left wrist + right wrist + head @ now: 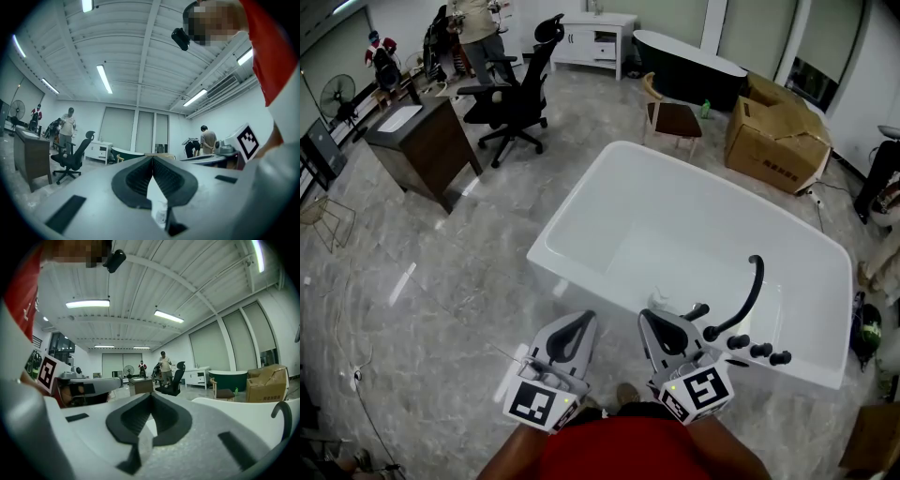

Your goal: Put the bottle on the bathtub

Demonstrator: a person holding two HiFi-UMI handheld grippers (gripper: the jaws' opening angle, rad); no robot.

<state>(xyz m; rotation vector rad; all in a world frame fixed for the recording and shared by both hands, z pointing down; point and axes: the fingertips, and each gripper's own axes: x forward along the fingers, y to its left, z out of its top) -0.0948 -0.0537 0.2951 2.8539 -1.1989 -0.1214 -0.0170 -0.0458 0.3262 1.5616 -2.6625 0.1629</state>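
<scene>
Bottle: small and clear, upright on the near rim of the tub, which is where the task wants it. 1 moment cannot tell who set it there.
Left gripper: jaws together with nothing between them, held close to the body, left of the bottle and apart from it.
Right gripper: jaws together and also empty, its tip just near of the bottle. Whether it touches the bottle cannot be told.
Stage: this fits 2 readings — a bottle set down and let go, or one that simply stands on the rim.
Care: the rim looks narrow and the bottle light, so a brush from the right tip would likely topple it into the basin or onto the floor.
Crowding: the faucet and its knobs stand just right of the bottle — any move there needs a straight, slow line.
</scene>
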